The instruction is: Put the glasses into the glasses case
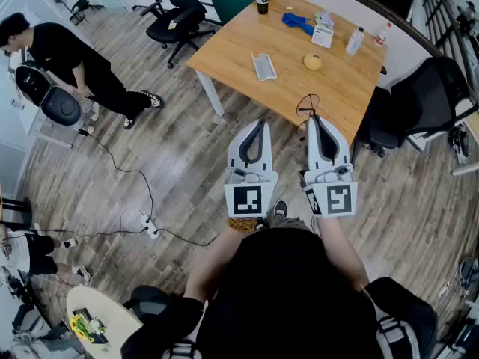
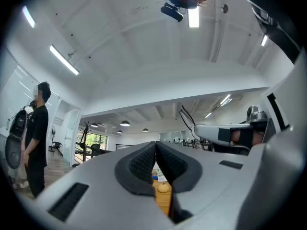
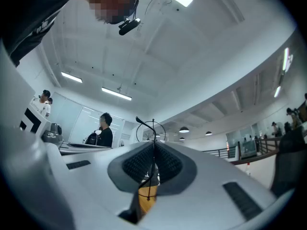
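Wire glasses: pinched in right gripper, poking past its tips.
Left gripper: jaws closed, empty.
Glasses case: dead ahead of left gripper, lengthwise away.

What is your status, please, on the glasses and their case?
Right hand-held gripper shut on glasses. Left hand-held gripper shut, empty. Glasses case on table ahead, nothing between.
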Demonstrator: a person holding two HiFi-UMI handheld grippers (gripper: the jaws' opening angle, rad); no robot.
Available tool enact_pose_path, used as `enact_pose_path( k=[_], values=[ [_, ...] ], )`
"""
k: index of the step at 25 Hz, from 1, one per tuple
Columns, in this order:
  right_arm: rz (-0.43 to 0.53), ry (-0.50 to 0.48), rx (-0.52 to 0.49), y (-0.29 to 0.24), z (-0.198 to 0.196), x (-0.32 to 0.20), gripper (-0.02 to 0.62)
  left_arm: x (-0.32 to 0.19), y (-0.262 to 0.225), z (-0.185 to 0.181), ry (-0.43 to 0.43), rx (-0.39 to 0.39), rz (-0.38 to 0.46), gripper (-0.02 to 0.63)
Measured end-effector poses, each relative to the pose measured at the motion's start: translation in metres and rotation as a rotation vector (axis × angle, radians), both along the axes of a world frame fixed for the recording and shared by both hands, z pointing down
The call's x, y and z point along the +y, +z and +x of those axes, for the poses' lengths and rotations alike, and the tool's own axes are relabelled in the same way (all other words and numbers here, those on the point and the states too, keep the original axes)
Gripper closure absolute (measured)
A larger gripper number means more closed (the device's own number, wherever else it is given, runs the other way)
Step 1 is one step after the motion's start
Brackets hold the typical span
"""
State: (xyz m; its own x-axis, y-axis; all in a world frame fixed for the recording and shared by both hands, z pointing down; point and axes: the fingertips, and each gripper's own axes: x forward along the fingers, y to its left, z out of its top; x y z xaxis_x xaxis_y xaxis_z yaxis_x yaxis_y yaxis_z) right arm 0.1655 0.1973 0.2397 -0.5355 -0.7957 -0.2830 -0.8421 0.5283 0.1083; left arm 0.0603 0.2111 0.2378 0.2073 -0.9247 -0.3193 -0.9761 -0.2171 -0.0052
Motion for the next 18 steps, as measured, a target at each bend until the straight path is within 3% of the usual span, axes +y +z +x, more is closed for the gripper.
enact_pose_path(
  k=[8, 18],
  values=[
    [-0.021, -0.041, -0.004, 0.002, -0.014, 0.018, 0.577, 0.012, -0.002, -0.007, 0.016, 0.018, 0.004, 0.586],
    [-0.043, -0.014, 0.003, 0.010, -0.023, 0.017, 0.577, 0.014, 0.006, -0.015, 0.030, 0.019, -0.007, 0.586]
  ],
)
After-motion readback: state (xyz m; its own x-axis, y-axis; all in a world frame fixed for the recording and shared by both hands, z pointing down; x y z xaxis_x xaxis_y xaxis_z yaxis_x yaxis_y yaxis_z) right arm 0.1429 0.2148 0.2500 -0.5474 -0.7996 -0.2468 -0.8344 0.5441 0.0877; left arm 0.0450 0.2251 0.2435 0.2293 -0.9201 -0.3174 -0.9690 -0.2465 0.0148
